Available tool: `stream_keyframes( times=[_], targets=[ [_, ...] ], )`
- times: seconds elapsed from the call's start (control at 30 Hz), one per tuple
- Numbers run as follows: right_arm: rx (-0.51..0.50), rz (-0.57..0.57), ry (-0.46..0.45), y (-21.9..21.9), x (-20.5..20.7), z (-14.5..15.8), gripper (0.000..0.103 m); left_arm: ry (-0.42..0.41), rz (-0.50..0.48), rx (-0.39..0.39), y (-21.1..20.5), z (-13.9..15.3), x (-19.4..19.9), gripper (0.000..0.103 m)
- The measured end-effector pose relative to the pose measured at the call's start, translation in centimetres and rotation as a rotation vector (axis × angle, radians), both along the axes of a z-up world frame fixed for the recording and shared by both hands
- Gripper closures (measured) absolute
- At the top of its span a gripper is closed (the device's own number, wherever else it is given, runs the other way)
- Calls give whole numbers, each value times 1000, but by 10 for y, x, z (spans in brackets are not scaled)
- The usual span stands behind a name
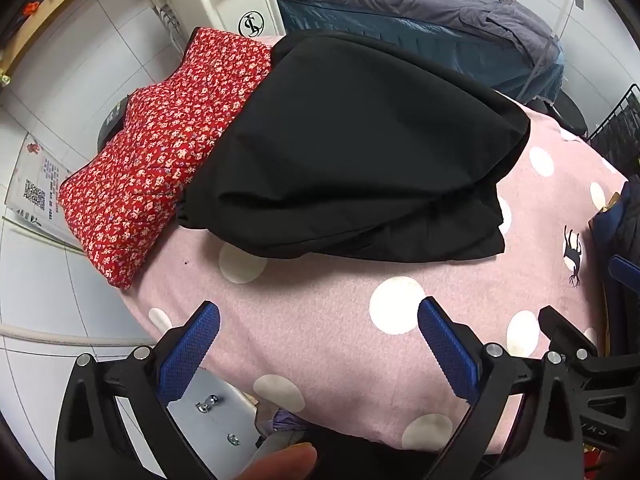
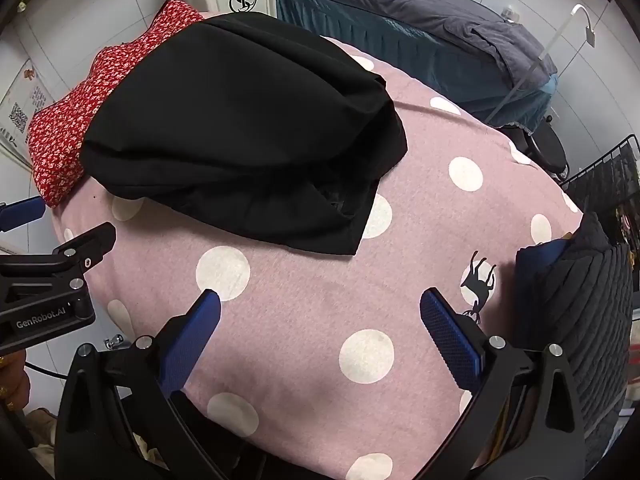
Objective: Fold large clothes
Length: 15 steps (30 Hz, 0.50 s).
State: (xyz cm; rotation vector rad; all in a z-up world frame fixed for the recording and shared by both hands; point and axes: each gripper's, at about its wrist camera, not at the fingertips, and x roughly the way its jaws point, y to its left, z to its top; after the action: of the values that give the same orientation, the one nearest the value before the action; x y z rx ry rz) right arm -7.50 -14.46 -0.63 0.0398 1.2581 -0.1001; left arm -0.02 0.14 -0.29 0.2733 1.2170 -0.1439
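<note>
Left wrist view: the soft, limp black woven garment (image 1: 352, 148) lies bunched at upper centre on the pink polka-dot blanket (image 1: 320, 320). It looks light and floppy; pinch its lower right corner. Left gripper (image 1: 318, 346) and right gripper (image 2: 320, 334) both gape, empty.

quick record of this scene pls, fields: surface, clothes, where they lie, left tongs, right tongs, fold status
surface: pink blanket with white dots
clothes: black garment; red floral garment
where they lie: both at the blanket's far left; black garment overlaps the red floral garment's right edge
left tongs: open, empty, over bare blanket, apart from the clothes
right tongs: open, empty, over bare blanket
fold status: black garment lies bunched in loose layers, not gripped
also in view: dark quilted item at the blanket's right edge
</note>
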Motion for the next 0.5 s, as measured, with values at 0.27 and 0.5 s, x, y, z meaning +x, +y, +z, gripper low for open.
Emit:
stream_keyframes(
  times=[0.27,0.5],
  targets=[
    [0,-10,8,-6,0,-5,5,20,9,-3,1,-5,3,6],
    [4,-19,10,-9,0,-5,5,29,-4,-8,-1,-6,2,6]
  ],
)
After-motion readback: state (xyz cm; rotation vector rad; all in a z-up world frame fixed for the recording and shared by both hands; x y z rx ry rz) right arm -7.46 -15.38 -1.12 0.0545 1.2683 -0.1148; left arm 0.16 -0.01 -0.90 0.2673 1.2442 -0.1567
